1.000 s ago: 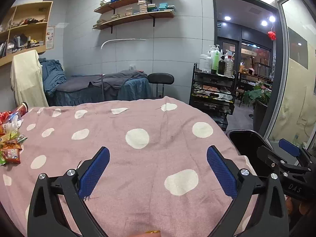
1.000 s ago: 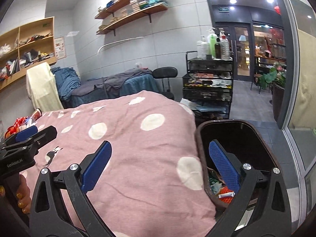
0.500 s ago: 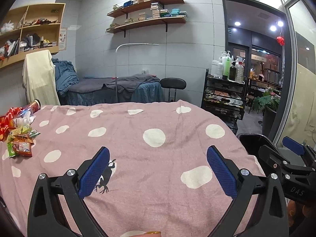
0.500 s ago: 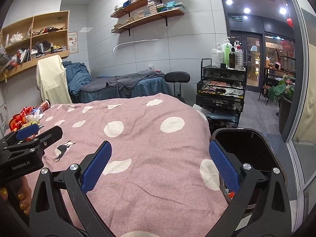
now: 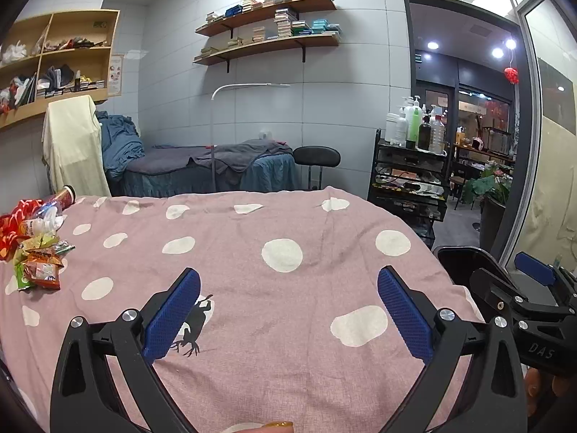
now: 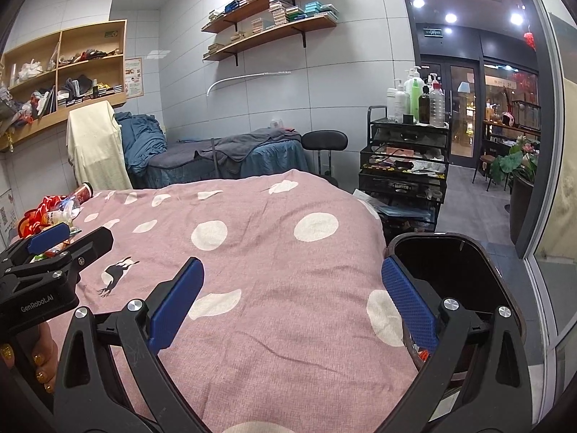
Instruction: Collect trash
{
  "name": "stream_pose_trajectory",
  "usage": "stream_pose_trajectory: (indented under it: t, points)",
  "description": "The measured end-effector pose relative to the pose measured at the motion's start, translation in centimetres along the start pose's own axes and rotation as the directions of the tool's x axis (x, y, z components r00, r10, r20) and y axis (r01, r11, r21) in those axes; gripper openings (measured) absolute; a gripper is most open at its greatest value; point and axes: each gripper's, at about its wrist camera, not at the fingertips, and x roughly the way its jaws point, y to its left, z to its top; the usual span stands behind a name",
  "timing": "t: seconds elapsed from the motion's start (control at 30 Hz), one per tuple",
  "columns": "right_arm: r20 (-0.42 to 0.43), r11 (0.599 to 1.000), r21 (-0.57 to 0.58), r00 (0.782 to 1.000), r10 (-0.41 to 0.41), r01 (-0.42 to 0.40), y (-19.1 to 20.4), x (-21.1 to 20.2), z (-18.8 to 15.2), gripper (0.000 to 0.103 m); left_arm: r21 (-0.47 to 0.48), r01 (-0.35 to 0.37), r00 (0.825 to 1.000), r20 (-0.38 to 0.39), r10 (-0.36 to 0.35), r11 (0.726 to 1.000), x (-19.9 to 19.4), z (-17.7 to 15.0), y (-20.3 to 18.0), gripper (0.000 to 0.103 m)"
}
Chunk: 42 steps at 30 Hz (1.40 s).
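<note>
A heap of trash (image 5: 34,245), snack wrappers, a plastic bottle and a red can, lies at the far left edge of the pink dotted bedspread (image 5: 281,288). The same trash (image 6: 57,213) shows far left in the right wrist view. A black bin (image 6: 450,270) stands on the floor off the bed's right side, its rim (image 5: 465,256) visible past the bed edge. My left gripper (image 5: 288,310) hovers open over the middle of the bedspread, nothing between its fingers. My right gripper (image 6: 294,299) is open and empty, its right finger in front of the bin.
A black trolley (image 6: 404,166) with bottles stands beyond the bed's right corner, a black stool (image 6: 324,144) beside it. Another bed with grey and blue covers (image 5: 209,169) lies behind. A glass wall (image 6: 548,180) runs along the right. A hand (image 6: 39,357) holds the left gripper.
Both grippers have drawn back and tilted up from the bin side. More of the bedspread and the trash heap at left has come into view. Both stay open.
</note>
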Motion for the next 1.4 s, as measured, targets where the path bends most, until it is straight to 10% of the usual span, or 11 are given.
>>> stream_pose_trajectory:
  t: [1.4]
  points:
    - [-0.007,1.0,0.009,1.0,0.007,-0.007,0.15,0.07,-0.41,0.097,0.0,-0.001,1.0,0.0,0.001,1.0,0.03,0.04,-0.14,0.098]
